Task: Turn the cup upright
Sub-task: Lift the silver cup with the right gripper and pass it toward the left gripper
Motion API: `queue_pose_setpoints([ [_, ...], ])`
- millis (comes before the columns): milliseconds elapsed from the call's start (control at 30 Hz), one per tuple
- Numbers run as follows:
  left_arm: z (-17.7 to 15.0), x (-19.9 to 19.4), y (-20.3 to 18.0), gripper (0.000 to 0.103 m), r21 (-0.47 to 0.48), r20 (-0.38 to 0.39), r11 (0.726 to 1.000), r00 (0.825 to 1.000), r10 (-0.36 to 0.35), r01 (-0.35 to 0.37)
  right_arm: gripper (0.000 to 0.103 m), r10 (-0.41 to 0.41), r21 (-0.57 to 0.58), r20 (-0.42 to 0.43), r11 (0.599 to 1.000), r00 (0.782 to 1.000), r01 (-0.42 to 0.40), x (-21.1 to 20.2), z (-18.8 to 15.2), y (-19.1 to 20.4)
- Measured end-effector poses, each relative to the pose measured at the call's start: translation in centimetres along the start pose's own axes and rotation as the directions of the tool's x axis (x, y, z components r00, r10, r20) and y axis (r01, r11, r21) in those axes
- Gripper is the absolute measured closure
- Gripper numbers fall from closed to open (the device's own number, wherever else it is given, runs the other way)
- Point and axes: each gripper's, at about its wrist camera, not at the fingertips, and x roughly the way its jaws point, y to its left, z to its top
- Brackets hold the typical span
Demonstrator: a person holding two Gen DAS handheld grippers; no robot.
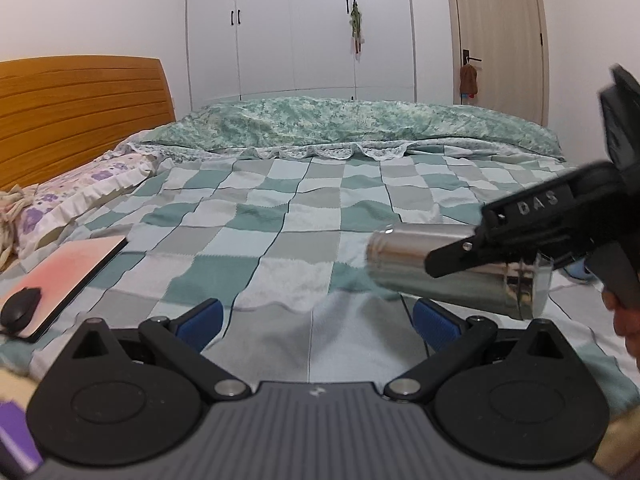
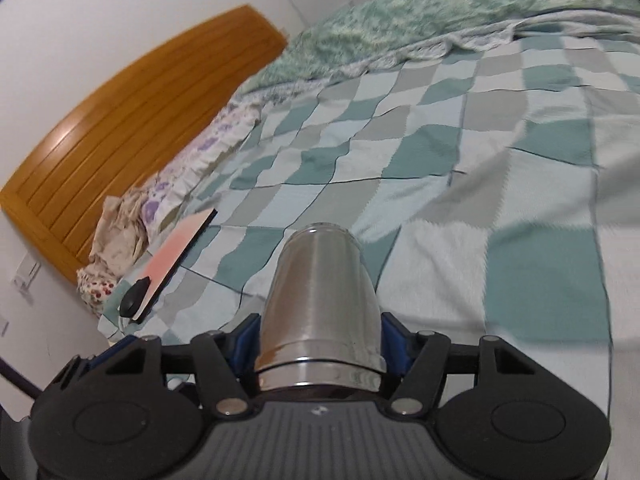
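Right tool [image 2: 318, 350] clamped on steel cup [image 2: 320, 300], lower centre of frame, cup on its side above checked bed [image 2: 500, 160]. Left tool [image 1: 316, 316] spread apart, gripping nothing, lower centre.

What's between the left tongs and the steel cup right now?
Only bare checkered blanket, seen in the left wrist view. The left tongs stand open and empty, while the right tongs hold the cup above the bed.

Black tongs [image 1: 316, 318] with blue ribbed pads [image 1: 434, 322], silver screws, grey ridged housing.
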Motion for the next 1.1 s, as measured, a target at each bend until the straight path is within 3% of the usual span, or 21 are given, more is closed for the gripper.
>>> queue_pose_setpoints([
  [200,-2.2,-3.6,0.0,0.000,-0.018,-0.023,1.000,1.000,0.004,-0.005,0.040,-0.113,0.035,0.145,0.993,0.983,0.109,-3.7,-6.1,0.4],
  [400,-4.5,-6.2,-0.4,0.000,-0.017,-0.048,1.000,0.999,0.010,-0.011,0.041,-0.239,0.132,0.118,0.966,0.964,0.223,-2.0,-10.4,-0.3],
  [533,-5.3,-7.6,-0.6,0.000,-0.013,-0.050,1.000,0.999,0.019,-0.019,0.040,-0.274,0.102,0.113,0.959,0.955,0.263,-0.6,-11.7,0.8],
  [733,-5.3,-9.2,-0.8,0.000,-0.032,-0.046,0.999,0.998,0.043,-0.044,0.037,-0.240,0.052,0.050,0.970,0.970,0.237,-0.5,-11.0,0.8],
  [800,-5.0,-9.5,-1.2,0.000,-0.024,-0.044,0.998,0.998,0.051,-0.052,0.010,-0.203,0.020,0.059,0.979,0.977,0.202,-1.4,-10.8,1.0],
  [867,-4.6,-9.7,-1.9,0.000,-0.011,-0.041,0.999,0.998,0.052,-0.053,0.000,-0.149,-0.014,0.110,0.988,0.983,0.151,-3.4,-10.6,0.8],
  [1100,-3.0,-8.9,-5.4,0.000,0.001,-0.052,1.000,0.999,0.009,-0.009,0.000,-0.106,-0.208,0.254,0.965,0.961,0.162,-9.9,-9.4,-1.2],
])
